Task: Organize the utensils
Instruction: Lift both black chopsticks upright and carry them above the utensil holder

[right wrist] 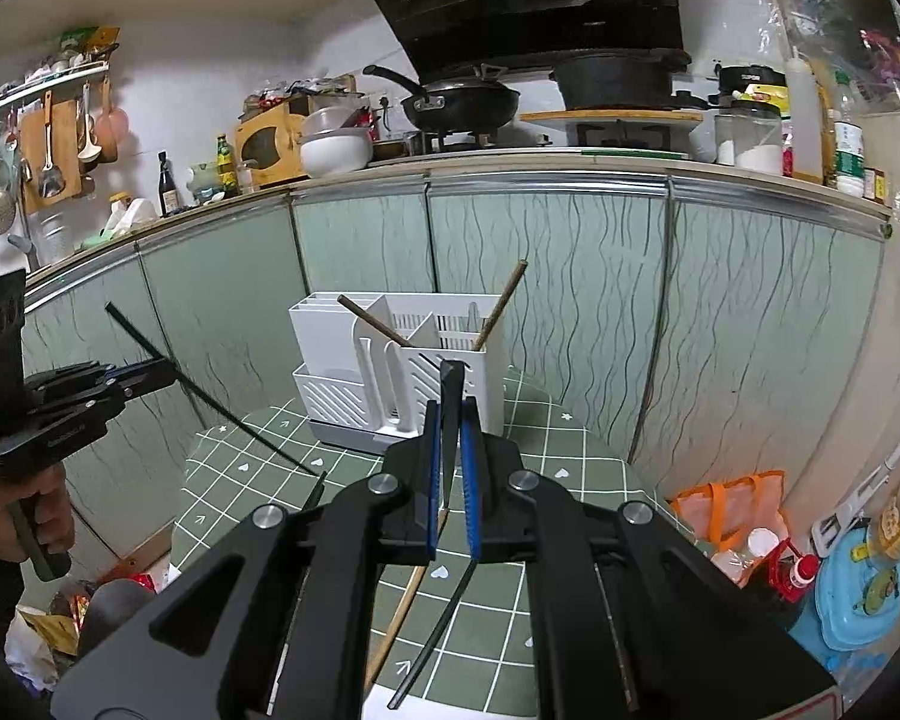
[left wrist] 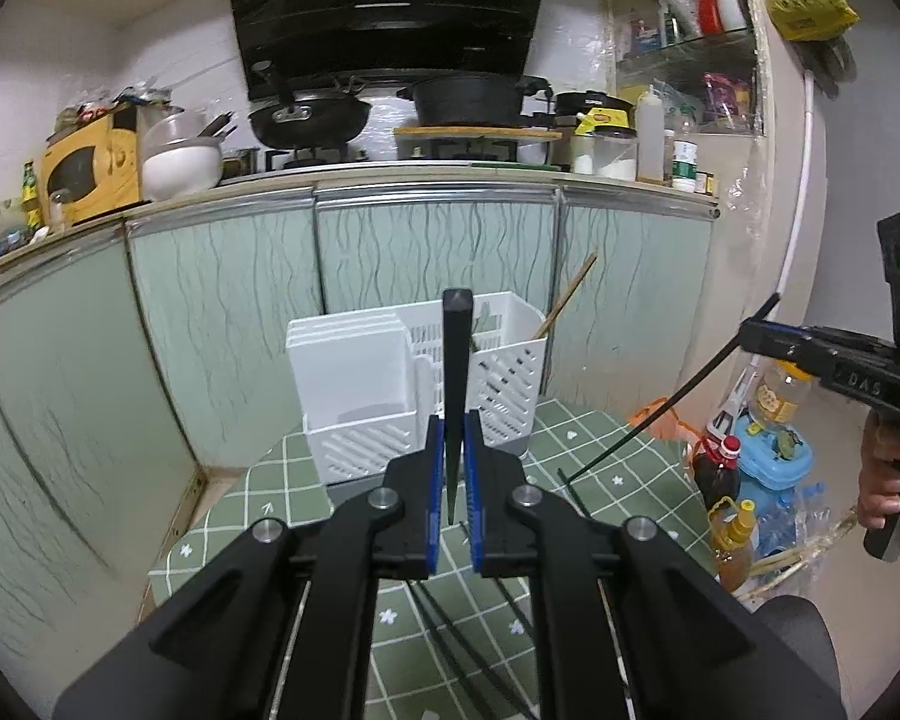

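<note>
A white slotted utensil holder (left wrist: 414,384) stands at the far end of a green checked table (left wrist: 606,456); it also shows in the right wrist view (right wrist: 402,372), with two brown chopsticks (right wrist: 501,306) standing in it. My left gripper (left wrist: 453,462) is shut on a black chopstick (left wrist: 456,360), held upright in front of the holder. My right gripper (right wrist: 450,450) is shut on another black chopstick (right wrist: 450,414), held above the table. Each gripper shows in the other's view, with its chopstick (left wrist: 678,402) (right wrist: 210,396) slanting down to the table.
A brown chopstick (right wrist: 399,624) and a black chopstick (right wrist: 435,636) lie on the table under my right gripper. Green cabinet doors (left wrist: 438,252) stand behind the table. Bottles and a blue tub (left wrist: 774,462) sit on the floor at the right.
</note>
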